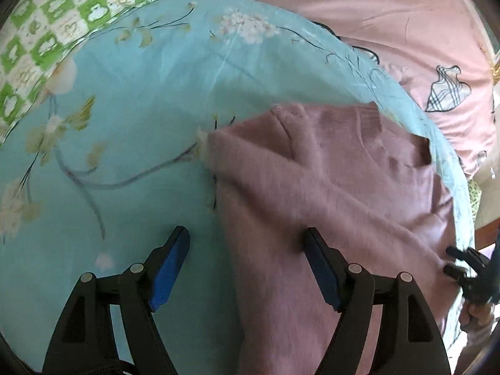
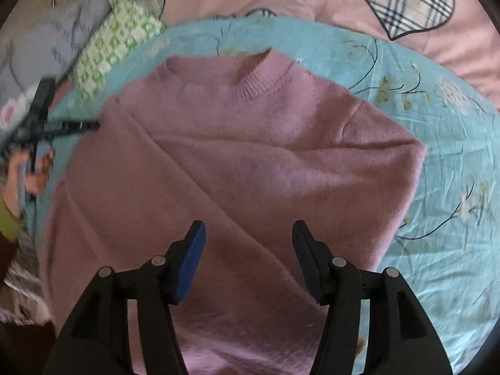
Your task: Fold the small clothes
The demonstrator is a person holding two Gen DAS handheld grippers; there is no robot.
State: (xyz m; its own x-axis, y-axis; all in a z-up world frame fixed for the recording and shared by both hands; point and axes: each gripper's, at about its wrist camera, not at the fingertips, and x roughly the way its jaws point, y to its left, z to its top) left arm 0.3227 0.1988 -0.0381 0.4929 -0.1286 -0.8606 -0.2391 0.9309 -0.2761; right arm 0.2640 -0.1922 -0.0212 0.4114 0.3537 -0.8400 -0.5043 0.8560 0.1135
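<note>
A pink knit sweater (image 2: 256, 162) lies front up on a light blue floral sheet (image 2: 453, 172), with its ribbed collar (image 2: 265, 75) at the far side and both sleeves folded across the body. My right gripper (image 2: 248, 234) is open and empty just above the sweater's lower middle. My left gripper (image 1: 247, 240) is open and empty over the sweater's (image 1: 328, 193) left edge, one finger above the sheet (image 1: 125, 125) and one above the knit. The left gripper also shows at the left of the right wrist view (image 2: 62, 125). The right gripper shows at the right edge of the left wrist view (image 1: 453, 261).
A green and white checked cloth (image 1: 47, 31) lies at the far left, also in the right wrist view (image 2: 115, 43). A pink bedcover (image 1: 390, 25) with plaid heart prints (image 2: 403, 0) lies beyond the blue sheet.
</note>
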